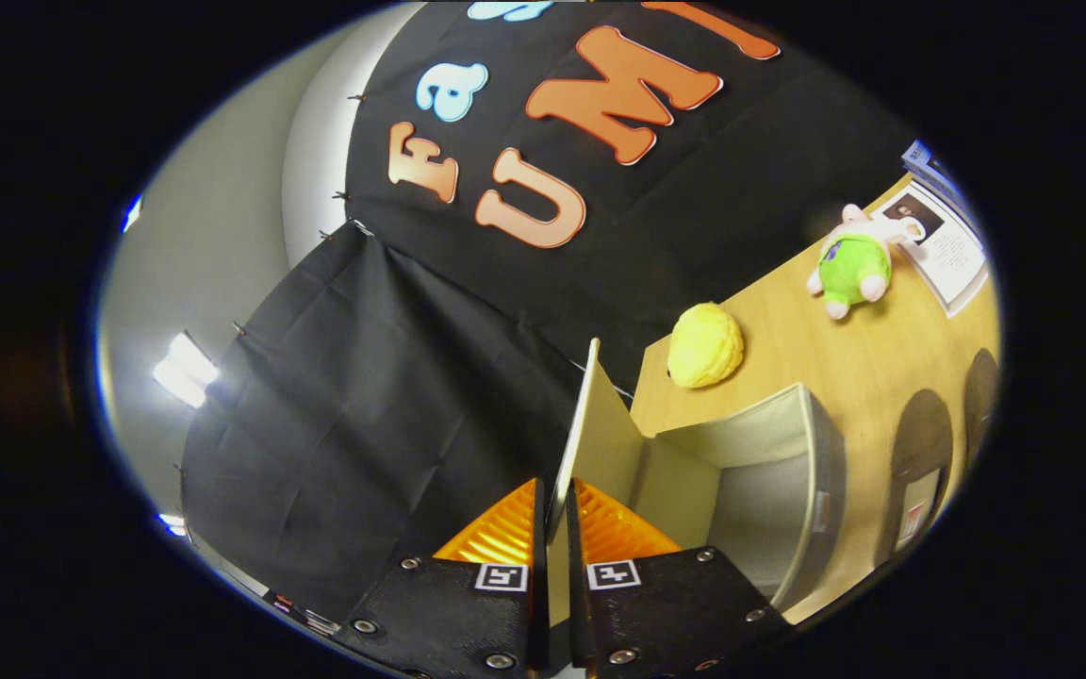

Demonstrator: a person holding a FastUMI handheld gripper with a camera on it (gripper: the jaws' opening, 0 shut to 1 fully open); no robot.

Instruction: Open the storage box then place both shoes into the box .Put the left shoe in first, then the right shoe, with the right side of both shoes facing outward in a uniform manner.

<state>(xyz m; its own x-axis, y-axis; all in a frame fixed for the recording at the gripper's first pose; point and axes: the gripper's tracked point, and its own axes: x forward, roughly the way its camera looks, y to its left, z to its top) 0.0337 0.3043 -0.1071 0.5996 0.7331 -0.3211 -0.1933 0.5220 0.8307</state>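
My gripper [554, 514] is shut on the lid [600, 424] of the storage box, both orange ribbed fingers [496, 533] pressing its thin beige panel from either side. The lid stands raised, almost on edge, running away from the fingers. To its right the grey fabric storage box [769, 490] lies open on the wooden table [845, 358], its pale inside bare as far as it shows. Two dark shoes [920, 471] lie on the table just beyond the box's far wall, one behind the other, seen only as dark oval shapes.
A yellow round plush [705, 345] sits on the table near the lid's far end. A green and pink plush toy [850, 264] lies farther off, next to a printed sheet [946, 247]. Black cloth walls close the booth behind and to the left.
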